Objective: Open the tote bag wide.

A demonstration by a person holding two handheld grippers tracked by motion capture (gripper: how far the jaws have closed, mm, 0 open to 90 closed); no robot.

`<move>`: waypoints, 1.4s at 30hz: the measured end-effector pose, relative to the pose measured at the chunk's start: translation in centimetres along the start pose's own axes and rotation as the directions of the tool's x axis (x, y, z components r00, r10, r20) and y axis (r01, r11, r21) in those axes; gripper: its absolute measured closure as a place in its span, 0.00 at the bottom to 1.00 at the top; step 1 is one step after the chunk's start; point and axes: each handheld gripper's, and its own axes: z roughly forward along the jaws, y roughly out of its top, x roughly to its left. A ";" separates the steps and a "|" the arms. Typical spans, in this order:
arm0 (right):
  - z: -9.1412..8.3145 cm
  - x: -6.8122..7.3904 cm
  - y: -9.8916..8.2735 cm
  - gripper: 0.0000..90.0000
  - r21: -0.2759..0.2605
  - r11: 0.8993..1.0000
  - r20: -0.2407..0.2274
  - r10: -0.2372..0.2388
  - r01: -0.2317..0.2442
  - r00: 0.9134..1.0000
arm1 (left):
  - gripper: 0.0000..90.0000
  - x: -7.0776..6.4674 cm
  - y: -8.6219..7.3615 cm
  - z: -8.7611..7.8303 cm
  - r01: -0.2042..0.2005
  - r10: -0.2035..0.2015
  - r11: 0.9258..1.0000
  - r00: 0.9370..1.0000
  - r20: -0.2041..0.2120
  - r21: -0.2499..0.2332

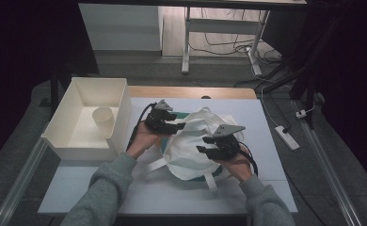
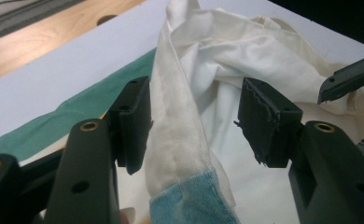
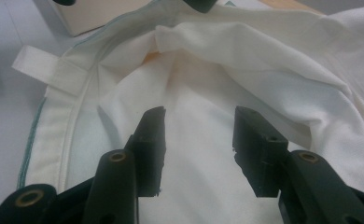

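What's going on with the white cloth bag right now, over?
Left gripper open, bag's strap between jaws. Right gripper open over white cloth bag. Nothing blocking.

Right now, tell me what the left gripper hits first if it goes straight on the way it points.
Most likely the white cloth bag: a fold of it already lies between the left gripper jaws, which stand open.

High cam looks down from above; both gripper cams close-up on the white bag (image 1: pixel 195 141).
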 end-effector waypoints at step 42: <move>2.7 5.0 1.0 0.98 0.229 0.952 -0.083 -0.187 0.201 0.979 | 0.95 2.3 -1.0 1.8 0.000 0.002 1.000 0.996 -0.090 0.020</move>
